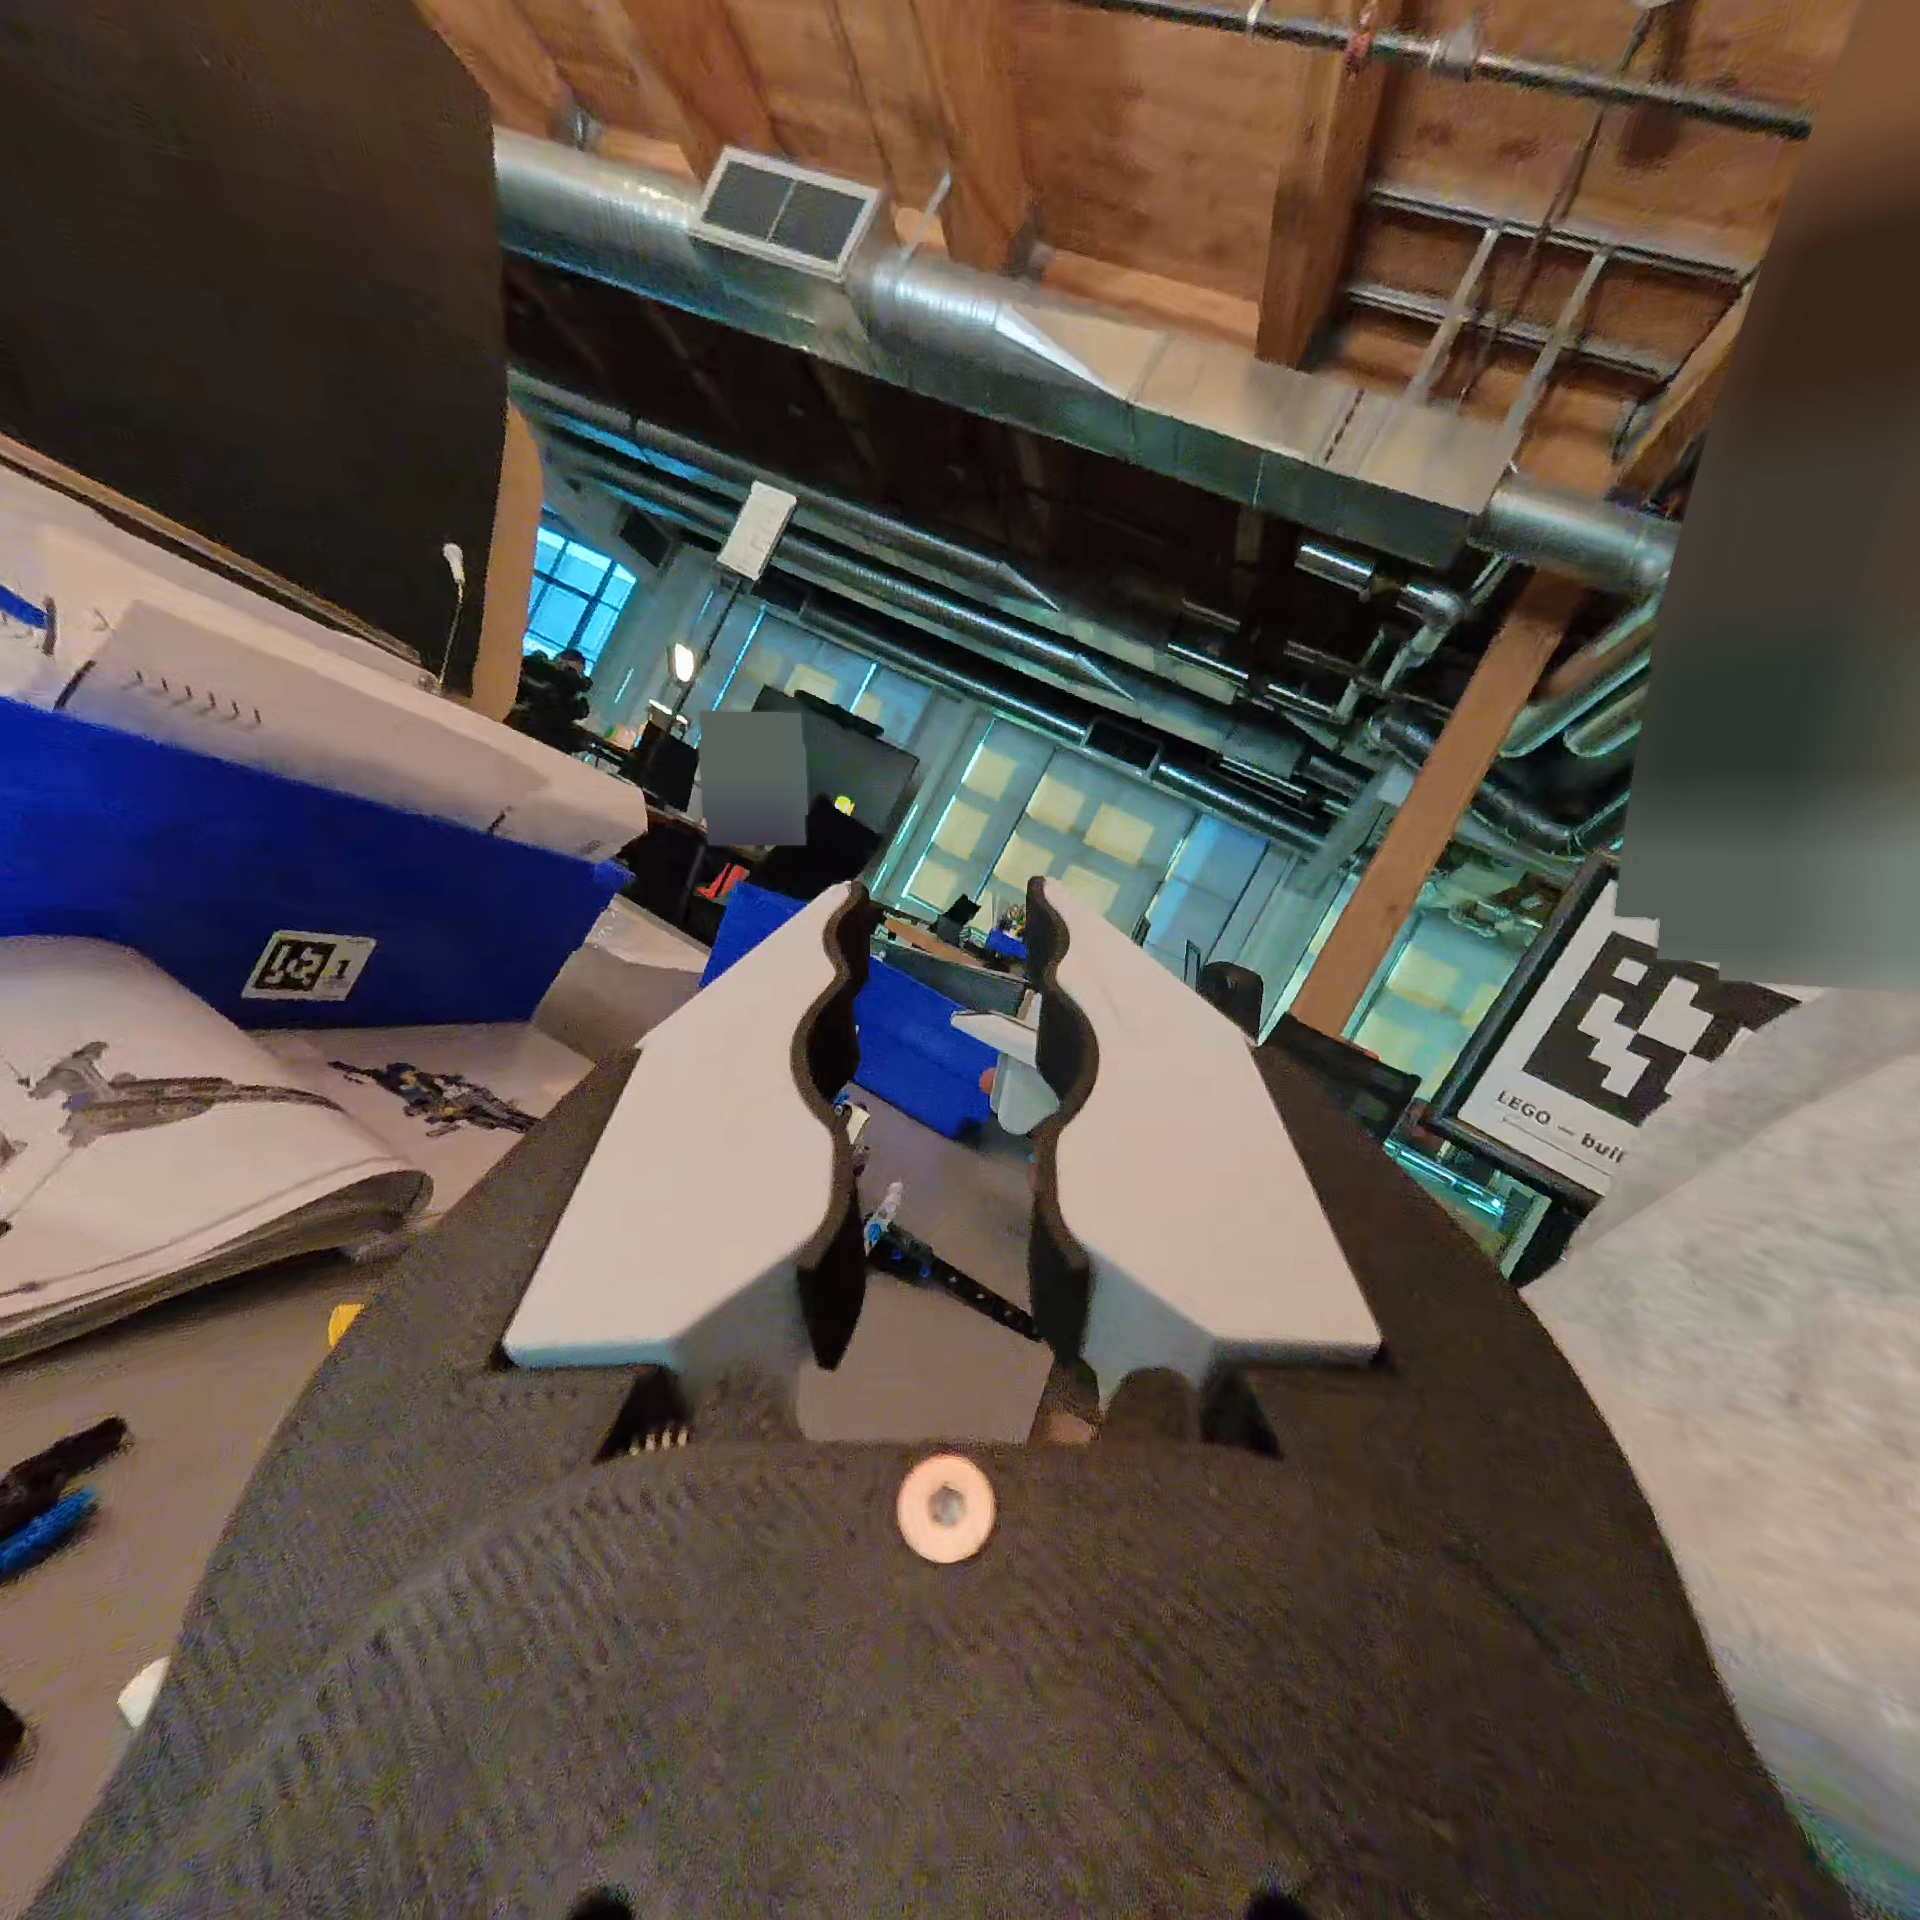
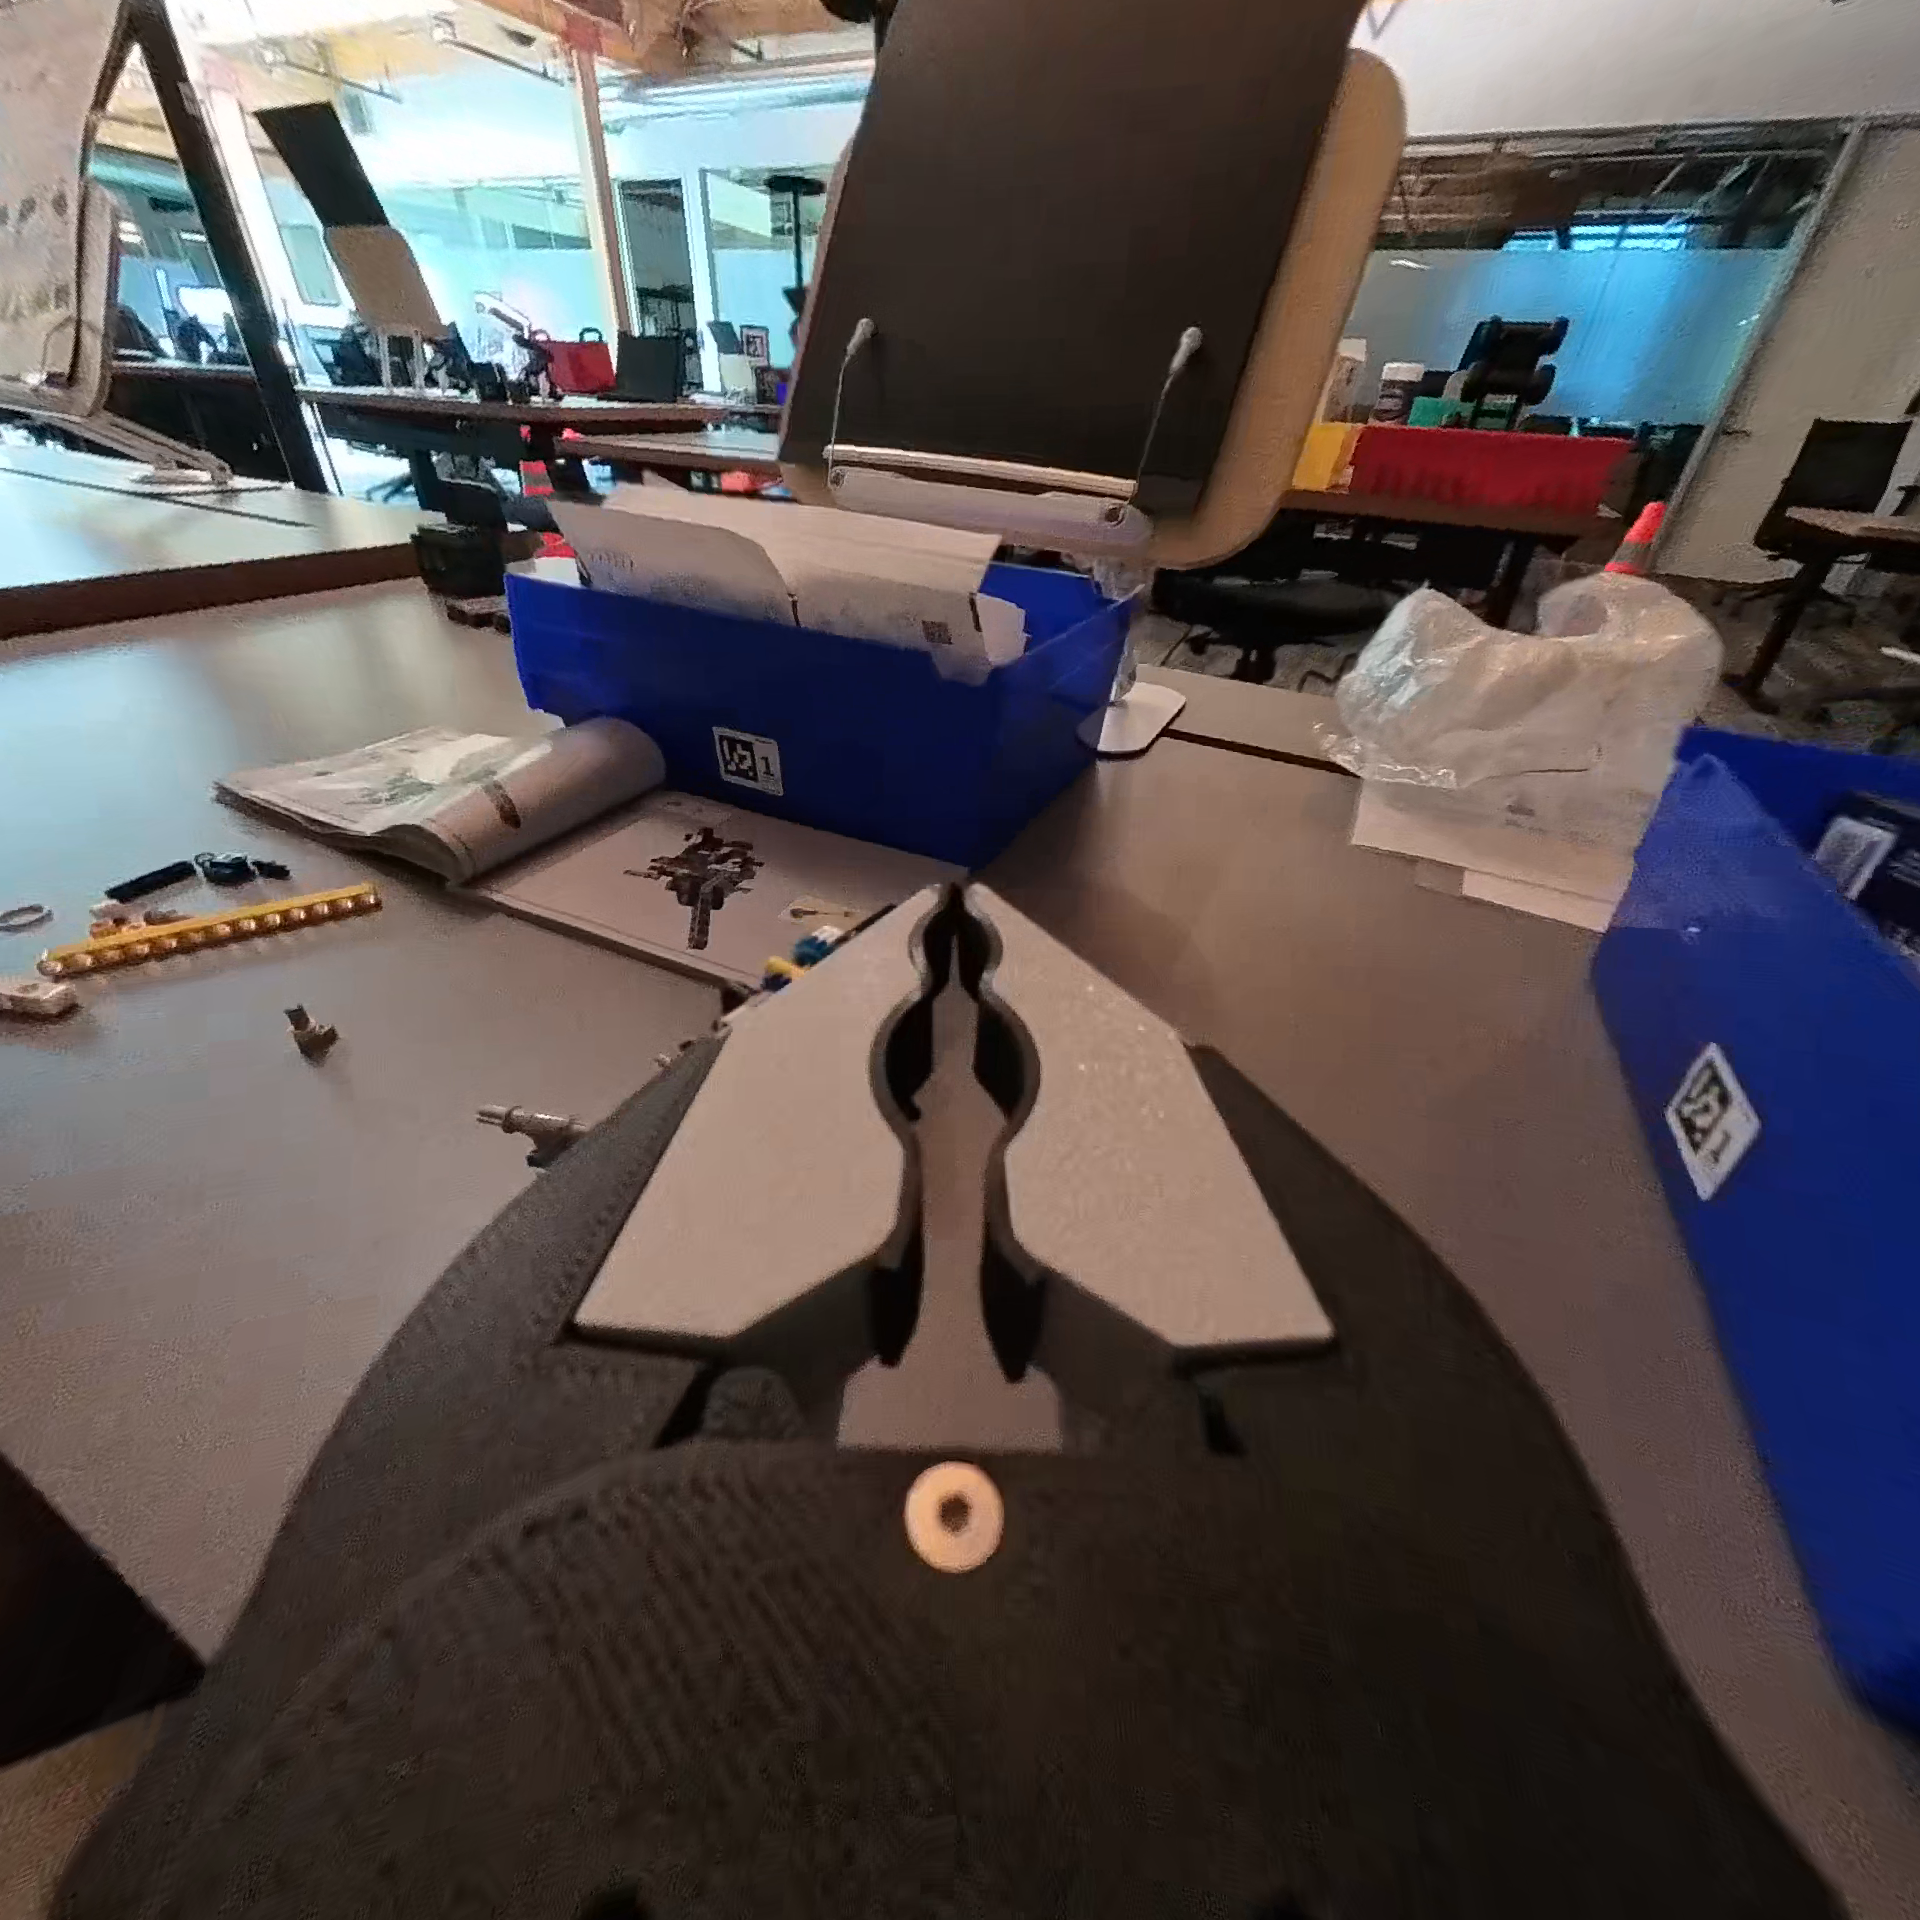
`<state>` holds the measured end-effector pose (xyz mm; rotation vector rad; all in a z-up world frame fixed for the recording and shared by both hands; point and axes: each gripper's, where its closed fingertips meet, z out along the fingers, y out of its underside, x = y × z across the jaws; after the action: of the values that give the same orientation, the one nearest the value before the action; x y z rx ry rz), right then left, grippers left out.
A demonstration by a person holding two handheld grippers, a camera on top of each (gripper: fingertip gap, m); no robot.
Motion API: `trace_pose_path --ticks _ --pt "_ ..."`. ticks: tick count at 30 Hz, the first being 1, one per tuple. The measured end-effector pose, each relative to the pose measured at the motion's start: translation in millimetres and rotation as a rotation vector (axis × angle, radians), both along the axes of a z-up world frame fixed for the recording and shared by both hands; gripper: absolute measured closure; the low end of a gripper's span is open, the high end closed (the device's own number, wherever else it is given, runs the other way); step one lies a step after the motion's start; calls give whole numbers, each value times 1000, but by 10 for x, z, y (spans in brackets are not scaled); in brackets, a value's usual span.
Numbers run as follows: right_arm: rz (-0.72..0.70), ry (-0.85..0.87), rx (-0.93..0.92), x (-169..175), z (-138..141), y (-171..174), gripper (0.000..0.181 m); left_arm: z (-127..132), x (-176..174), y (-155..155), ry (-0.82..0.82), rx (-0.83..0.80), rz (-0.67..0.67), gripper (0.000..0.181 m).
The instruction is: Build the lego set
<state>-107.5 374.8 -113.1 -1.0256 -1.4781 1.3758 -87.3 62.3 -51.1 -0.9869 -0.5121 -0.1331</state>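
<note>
In the left wrist view my left gripper (image 1: 945, 904) is open and empty, tilted up off the table. Below its gap a black Lego beam (image 1: 940, 1273) and a small white-and-blue piece (image 1: 883, 1210) lie on the table. In the right wrist view my right gripper (image 2: 956, 896) is shut with its tips touching and nothing seen between them, low over the table. A long yellow beam (image 2: 213, 927) lies at far left with small black pieces (image 2: 171, 880) behind it. Grey pins (image 2: 312, 1034) lie nearer. Small blue and yellow pieces (image 2: 802, 956) sit just left of the fingertips.
An open instruction booklet (image 2: 468, 800) lies in front of a blue bin (image 2: 831, 717) with papers, under a book stand (image 2: 1091, 260). A second blue bin (image 2: 1787, 1143) stands right, a plastic bag (image 2: 1507, 696) behind it. The left view shows the booklet (image 1: 156, 1143), bin (image 1: 312, 862) and a grey sleeve (image 1: 1766, 1403).
</note>
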Motion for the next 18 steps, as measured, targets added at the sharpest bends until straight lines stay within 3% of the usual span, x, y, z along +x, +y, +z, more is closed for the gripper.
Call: trace_pose_path --ticks 5,10,13,18 --pt "48 -61 17 38 -114 -124 181 -114 -55 93 -21 -75 70 156" --pt "94 -110 -117 143 -107 -188 173 -417 44 262 74 -335 150 157" --pt "114 -118 -216 144 -77 -176 169 -516 66 281 32 -355 116 159" --pt "123 -171 -248 65 -167 -165 166 -458 -40 166 -12 -287 134 161"
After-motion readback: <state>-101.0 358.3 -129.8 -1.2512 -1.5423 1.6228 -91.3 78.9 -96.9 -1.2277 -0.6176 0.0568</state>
